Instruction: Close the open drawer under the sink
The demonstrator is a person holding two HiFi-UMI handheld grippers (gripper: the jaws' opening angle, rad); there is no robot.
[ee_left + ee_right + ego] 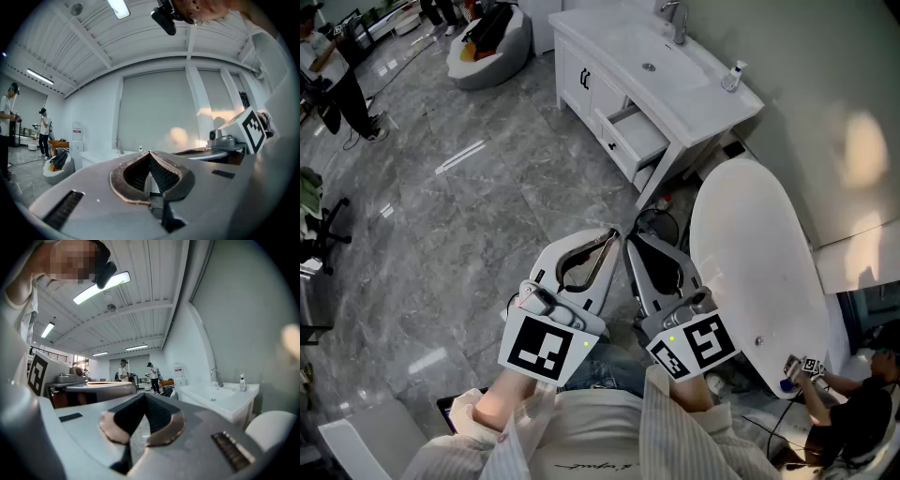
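drawer (639, 136) open under the sink (642, 47)
left gripper (612, 234) and right gripper (630, 244) pinched together, empty, well apart from it

Grey beanbag (502, 56) and bystander (337, 75) on marble floor (469, 244); small spray bottle (733, 77)

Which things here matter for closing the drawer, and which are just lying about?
Job: open drawer, sink above it, left gripper, right gripper, both shut and empty.
Lying about: spray bottle, bathtub, bean bag.
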